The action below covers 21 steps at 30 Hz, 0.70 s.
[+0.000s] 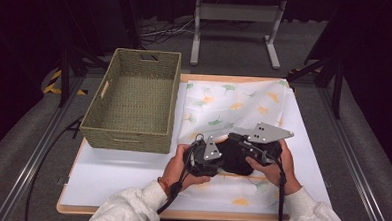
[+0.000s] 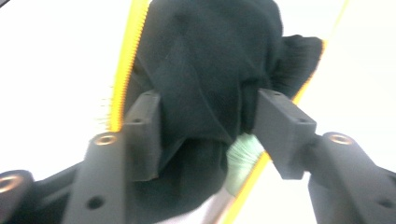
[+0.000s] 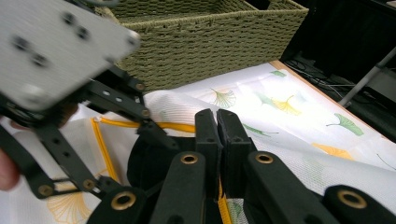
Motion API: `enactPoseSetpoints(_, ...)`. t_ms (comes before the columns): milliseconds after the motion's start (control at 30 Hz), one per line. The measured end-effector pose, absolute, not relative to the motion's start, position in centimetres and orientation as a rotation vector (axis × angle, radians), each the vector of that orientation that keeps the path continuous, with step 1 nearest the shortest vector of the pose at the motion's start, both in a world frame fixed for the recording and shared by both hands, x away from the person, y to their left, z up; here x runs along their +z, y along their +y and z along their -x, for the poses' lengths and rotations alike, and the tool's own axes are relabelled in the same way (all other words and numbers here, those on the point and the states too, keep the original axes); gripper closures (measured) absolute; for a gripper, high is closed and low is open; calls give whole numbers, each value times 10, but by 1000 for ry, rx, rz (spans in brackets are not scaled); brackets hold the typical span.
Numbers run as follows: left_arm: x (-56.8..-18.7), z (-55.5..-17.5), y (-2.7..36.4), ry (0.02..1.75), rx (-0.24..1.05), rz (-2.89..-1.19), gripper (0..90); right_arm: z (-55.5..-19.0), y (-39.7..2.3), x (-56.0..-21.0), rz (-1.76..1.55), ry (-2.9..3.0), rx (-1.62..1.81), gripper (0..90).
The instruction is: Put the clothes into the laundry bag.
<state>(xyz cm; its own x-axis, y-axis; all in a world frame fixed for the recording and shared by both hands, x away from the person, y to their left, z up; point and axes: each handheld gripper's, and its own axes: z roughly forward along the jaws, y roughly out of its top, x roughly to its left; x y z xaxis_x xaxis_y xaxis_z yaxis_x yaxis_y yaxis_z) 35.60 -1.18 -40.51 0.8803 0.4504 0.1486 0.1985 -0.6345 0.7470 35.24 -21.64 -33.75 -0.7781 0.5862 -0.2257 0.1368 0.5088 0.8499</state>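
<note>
Left gripper [image 2: 201, 135]: jaws half apart, black garment [image 2: 205, 60] bunched between them, pads not visibly pressing. Right gripper [image 3: 217, 140]: jaws closed on the yellow zipper edge [image 3: 140, 124] of the ginkgo-print mesh bag [image 1: 234, 104]. Garment sits in the bag mouth, directly ahead of the left jaws; wicker basket [image 1: 134, 100] stands beyond.
</note>
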Motion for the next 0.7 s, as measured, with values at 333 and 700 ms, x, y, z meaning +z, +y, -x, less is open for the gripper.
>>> enactPoseSetpoints(333, -395, -343, 17, 450, 369, -2231, 661, -352, -217, -337, -592, 2255, 1215, 885)
enactPoseSetpoints(700, -404, -342, 0, 414, 372, -2269, 846, -351, -214, -338, -586, 2260, 1208, 884)
